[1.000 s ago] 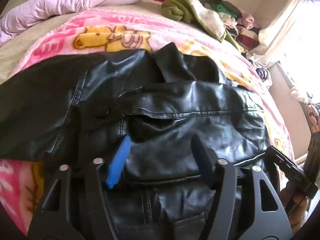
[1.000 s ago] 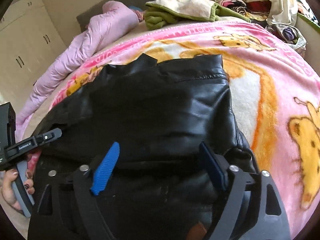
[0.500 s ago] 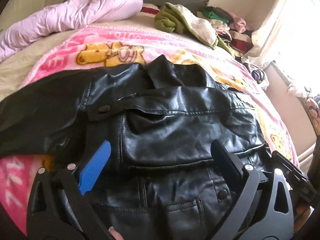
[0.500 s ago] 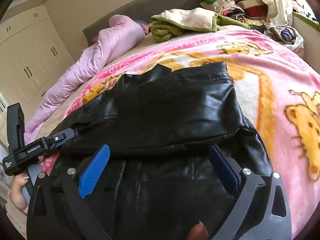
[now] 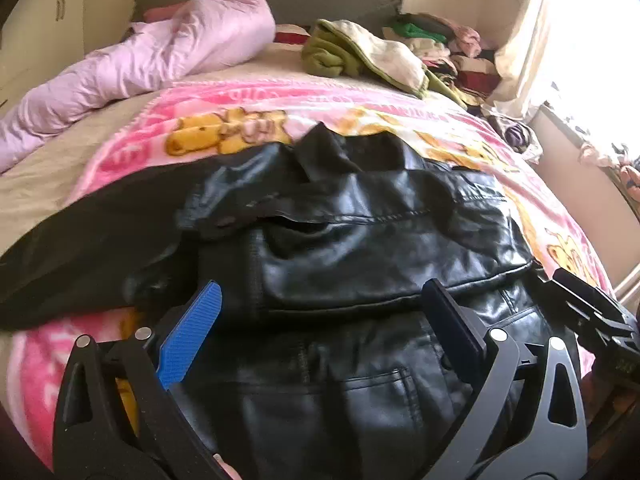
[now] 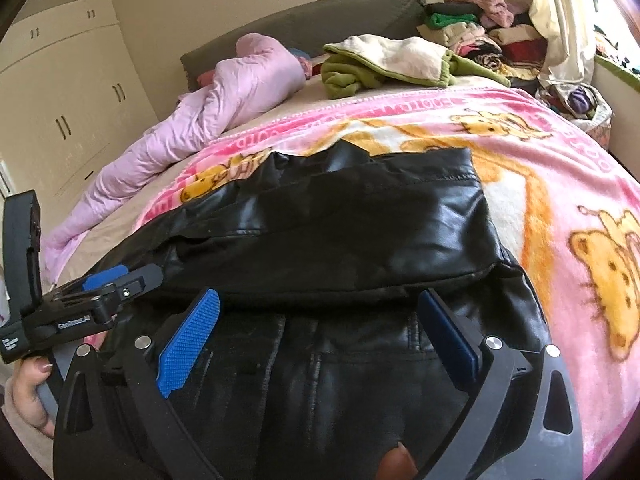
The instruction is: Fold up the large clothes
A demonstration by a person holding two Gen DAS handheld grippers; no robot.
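Observation:
A black leather jacket (image 5: 360,248) lies on a pink cartoon blanket (image 5: 248,104) on the bed, with one part folded over its lower body. It also shows in the right wrist view (image 6: 340,232). My left gripper (image 5: 324,320) is open and empty, held above the jacket's near end. My right gripper (image 6: 320,320) is open and empty, also above the near end. The right gripper shows at the right edge of the left wrist view (image 5: 592,320); the left gripper shows at the left of the right wrist view (image 6: 80,304).
A pink quilt (image 6: 224,112) lies bunched at the bed's far left. A green and cream garment (image 6: 384,60) lies near the headboard. Stacked clothes (image 6: 480,28) and a curtain (image 6: 560,12) stand at the far right. Wardrobe doors (image 6: 64,100) are at the left.
Both grippers have opened wider and drawn back and up from the jacket. The folded part stays laid over the jacket.

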